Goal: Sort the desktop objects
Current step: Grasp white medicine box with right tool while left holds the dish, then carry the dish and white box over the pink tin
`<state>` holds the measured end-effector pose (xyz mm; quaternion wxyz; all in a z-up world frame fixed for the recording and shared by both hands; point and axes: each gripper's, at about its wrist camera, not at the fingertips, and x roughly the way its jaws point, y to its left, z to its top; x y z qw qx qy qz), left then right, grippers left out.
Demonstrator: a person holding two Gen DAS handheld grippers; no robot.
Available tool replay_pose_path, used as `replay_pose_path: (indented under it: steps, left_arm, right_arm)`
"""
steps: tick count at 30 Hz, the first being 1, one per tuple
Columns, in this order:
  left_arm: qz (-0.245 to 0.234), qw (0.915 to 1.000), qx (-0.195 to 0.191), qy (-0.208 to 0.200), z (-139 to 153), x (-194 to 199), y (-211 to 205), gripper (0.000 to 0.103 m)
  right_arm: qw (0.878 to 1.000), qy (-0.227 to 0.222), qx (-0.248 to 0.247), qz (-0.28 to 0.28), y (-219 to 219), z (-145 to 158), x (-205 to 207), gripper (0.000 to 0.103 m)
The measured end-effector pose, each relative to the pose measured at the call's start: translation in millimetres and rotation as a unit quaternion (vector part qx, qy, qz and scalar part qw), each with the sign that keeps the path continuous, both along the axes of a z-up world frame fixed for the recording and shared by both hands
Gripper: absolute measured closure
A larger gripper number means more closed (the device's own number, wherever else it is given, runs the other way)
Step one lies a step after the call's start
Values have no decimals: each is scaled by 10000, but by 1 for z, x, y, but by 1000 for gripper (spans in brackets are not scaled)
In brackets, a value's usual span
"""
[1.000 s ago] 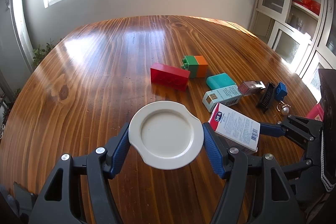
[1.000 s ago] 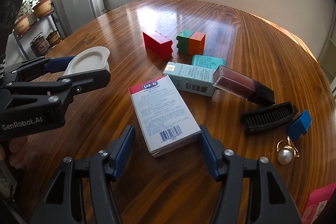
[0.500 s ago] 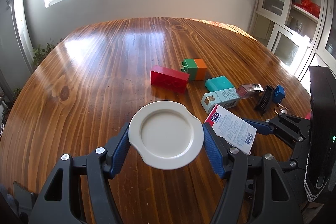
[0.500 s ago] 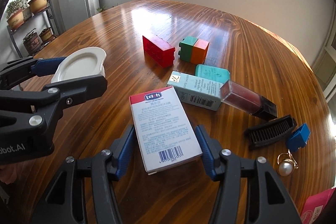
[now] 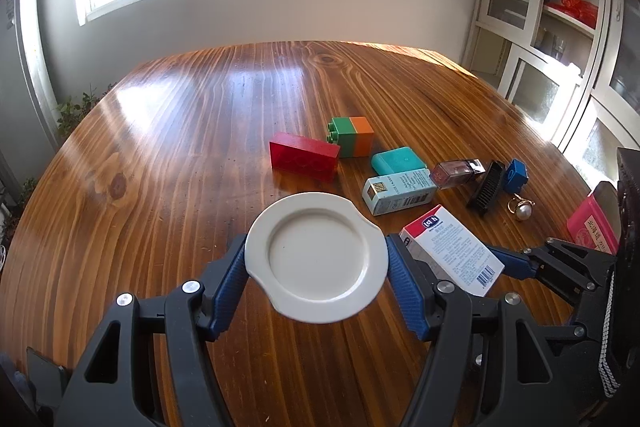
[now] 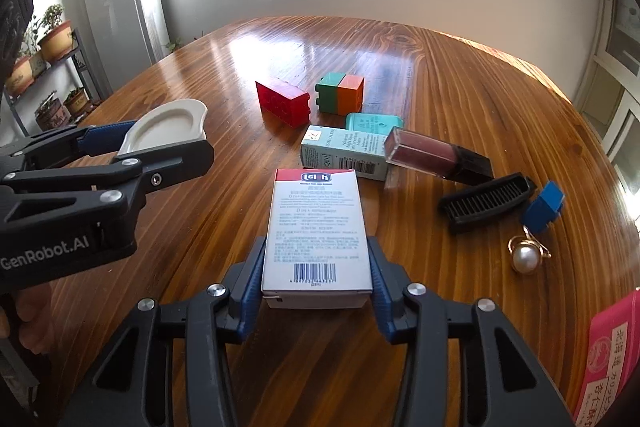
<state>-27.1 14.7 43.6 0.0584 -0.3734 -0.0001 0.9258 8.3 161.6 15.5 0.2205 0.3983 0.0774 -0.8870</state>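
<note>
My left gripper (image 5: 316, 267) is shut on a small white plate (image 5: 316, 257) and holds it above the wooden table (image 5: 200, 131); the plate also shows in the right wrist view (image 6: 168, 127). My right gripper (image 6: 316, 279) is shut on a white box with a red top band (image 6: 316, 231), lifted off the table to the right of the plate; the box also shows in the left wrist view (image 5: 452, 249). On the table lie a red brick (image 5: 304, 155), a green and orange brick (image 5: 352, 135), a teal case (image 5: 396, 159) and a pale green carton (image 5: 398, 189).
A nail polish bottle (image 5: 456, 171), a black comb (image 5: 486, 187), a blue block (image 5: 515, 175) and a pearl ring (image 5: 520, 207) lie at the right. A pink box (image 5: 592, 225) sits at the right edge. Cabinets (image 5: 552, 27) stand beyond the table.
My right gripper has closed on the white box, lifted it and turned it straight between the fingers. Both grippers have risen a little. The plate stays in the left gripper.
</note>
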Motion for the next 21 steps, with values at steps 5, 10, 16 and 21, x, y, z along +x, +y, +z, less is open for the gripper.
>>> replay_pose_path:
  steps: [5,10,16,21]
  left_arm:
    - [-79,9999,-66,89,3,5,7,33]
    - [-151,9997,-103,154,6,9,14,33]
    - [-242,9994,-136,196,6,14,26,33]
    - [-394,9988,-201,228,5,21,42,33]
  right_arm:
    - [9990,88,-294,-339,21,9,15,52]
    - [9960,198,-516,-708,43,18,24,52]
    - [9906,400,-662,-1129,67,31,42,52]
    - [9847,659,-724,-1445,88,46,61,52]
